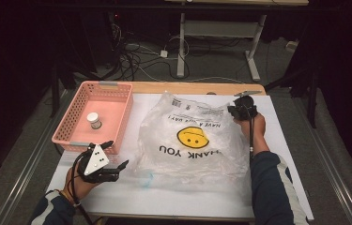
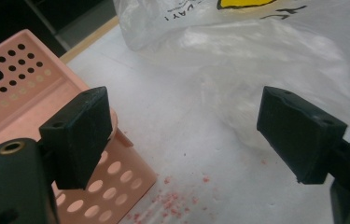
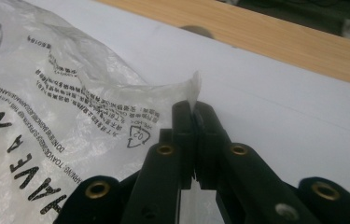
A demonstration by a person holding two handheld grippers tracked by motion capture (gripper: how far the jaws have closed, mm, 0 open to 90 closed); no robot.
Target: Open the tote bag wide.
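A clear plastic bag (image 1: 190,136) with a yellow smiley and "THANK YOU" print lies crumpled in the middle of the white table. My right gripper (image 1: 237,112) is shut on the bag's far right corner; in the right gripper view the bag's edge (image 3: 189,93) sticks up from between the closed jaws of that gripper (image 3: 193,112). My left gripper (image 1: 116,154) stands open near the front left, between the pink basket and the bag (image 2: 256,51). Nothing lies between the left gripper's (image 2: 184,135) pads (image 2: 84,135).
A pink perforated basket (image 1: 117,117) stands at the left with a small white-capped jar (image 1: 94,120) inside; its corner (image 2: 116,182) is beside my left jaw. Pink crumbs (image 2: 172,200) dot the white sheet. A wooden table edge (image 1: 187,87) runs along the back.
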